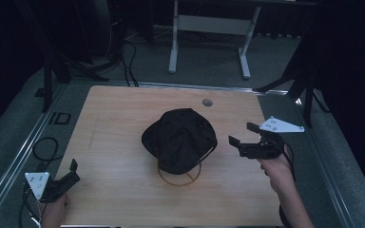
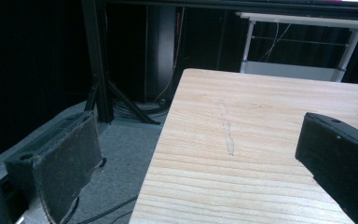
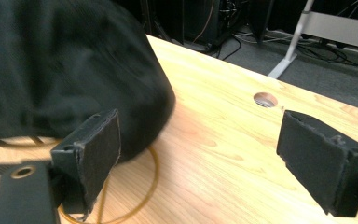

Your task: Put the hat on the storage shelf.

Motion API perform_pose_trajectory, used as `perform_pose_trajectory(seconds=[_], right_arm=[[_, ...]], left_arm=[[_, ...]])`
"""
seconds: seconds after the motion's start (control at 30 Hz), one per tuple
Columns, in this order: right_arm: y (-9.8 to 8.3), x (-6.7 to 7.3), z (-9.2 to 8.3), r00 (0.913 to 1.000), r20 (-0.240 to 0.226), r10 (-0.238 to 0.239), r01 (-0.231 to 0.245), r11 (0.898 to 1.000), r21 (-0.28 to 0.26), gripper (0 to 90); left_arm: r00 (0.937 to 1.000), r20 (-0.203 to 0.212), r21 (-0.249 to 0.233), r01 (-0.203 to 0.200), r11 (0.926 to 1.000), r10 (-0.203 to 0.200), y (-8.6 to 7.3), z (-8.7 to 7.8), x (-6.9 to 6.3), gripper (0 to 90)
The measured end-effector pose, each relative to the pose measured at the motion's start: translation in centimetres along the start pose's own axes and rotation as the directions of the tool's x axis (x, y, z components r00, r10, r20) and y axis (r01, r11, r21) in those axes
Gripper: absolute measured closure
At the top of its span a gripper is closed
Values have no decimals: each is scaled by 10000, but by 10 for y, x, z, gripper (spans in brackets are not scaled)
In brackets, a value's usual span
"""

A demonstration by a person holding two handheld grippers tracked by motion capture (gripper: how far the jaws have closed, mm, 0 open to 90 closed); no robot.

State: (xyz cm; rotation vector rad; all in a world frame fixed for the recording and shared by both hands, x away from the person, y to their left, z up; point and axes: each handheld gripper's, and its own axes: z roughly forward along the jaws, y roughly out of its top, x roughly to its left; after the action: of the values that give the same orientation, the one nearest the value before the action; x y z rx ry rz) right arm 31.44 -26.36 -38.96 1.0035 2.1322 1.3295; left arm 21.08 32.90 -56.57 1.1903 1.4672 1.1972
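Fingers [image 3: 93, 154] of right gripper [image 1: 247, 137] standing released beside black hat [image 1: 179, 138]; risking snagging loose cord ring [image 1: 179, 179], dragging hat across worktop [image 1: 123, 118]. Left gripper [image 1: 69, 173] released.

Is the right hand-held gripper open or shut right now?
Open. The right hand-held gripper has its jaws spread wide beside the black hat, nothing between them.

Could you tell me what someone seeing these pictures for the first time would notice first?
A crumpled black cloth hat sits in the middle of the wooden table, resting on a thin wire ring stand that peeks out at its near side. To its right, the right gripper hangs with open jaws pointed at the hat, nothing between them. The left gripper waits open at the table's near left corner.
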Motion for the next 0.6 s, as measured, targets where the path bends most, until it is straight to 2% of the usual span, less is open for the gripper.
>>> perform_pose_trajectory(seconds=[0.3,0.6], right_arm=[[-34,-19,5,9981,579,210,-210,9998,-17,119],[-75,-37,11,9948,809,613,-641,9974,322,120]], left_arm=[[10000,16,18,30,10000,-30,0,0,0,5],[10000,-10,29,-6,10000,6,0,0,-1,5]])
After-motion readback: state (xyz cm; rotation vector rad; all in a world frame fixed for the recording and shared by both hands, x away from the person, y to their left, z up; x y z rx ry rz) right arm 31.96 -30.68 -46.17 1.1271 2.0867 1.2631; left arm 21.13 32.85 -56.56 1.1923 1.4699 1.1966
